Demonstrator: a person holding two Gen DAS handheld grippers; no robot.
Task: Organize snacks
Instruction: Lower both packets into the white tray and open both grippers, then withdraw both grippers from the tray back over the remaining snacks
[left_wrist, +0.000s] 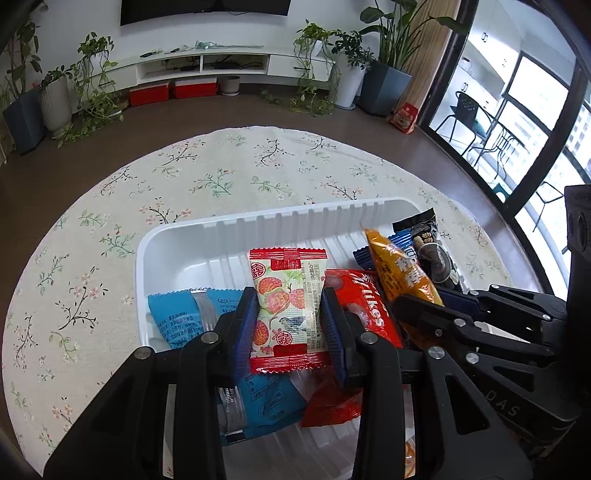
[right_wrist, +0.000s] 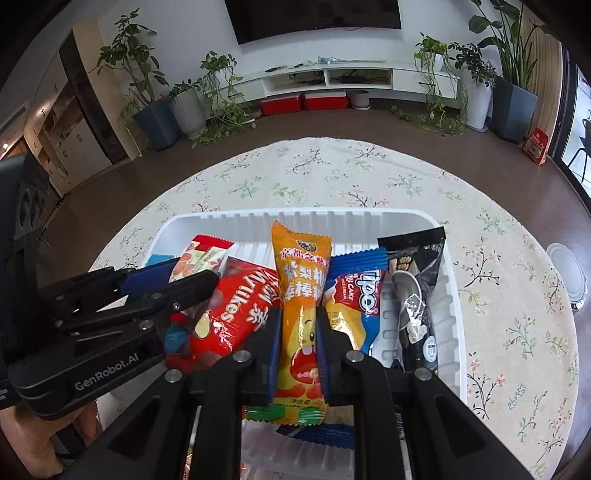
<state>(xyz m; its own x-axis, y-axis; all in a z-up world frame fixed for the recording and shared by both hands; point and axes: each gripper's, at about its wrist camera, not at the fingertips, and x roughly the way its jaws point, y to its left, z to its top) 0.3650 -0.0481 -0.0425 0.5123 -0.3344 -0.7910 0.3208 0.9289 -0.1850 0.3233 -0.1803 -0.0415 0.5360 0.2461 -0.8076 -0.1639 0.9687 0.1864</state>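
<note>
A white ribbed tray (left_wrist: 229, 229) (right_wrist: 454, 295) sits on a floral tablecloth. My left gripper (left_wrist: 290, 321) is shut on a red-and-white fruit-print snack packet (left_wrist: 286, 295), held over the tray; the packet also shows in the right wrist view (right_wrist: 195, 258). My right gripper (right_wrist: 298, 339) is shut on an orange snack packet (right_wrist: 301, 291), also held over the tray and seen in the left wrist view (left_wrist: 399, 269). In the tray lie a red Mylikes packet (right_wrist: 229, 314), a light blue packet (left_wrist: 173, 317), a blue Tipo packet (right_wrist: 360, 295) and a black packet (right_wrist: 417, 295).
The round table (left_wrist: 221, 170) carries the floral cloth, with bare cloth beyond and left of the tray. A white round lid-like object (right_wrist: 567, 275) lies on the cloth at the right. The floor, a TV cabinet and plants lie behind.
</note>
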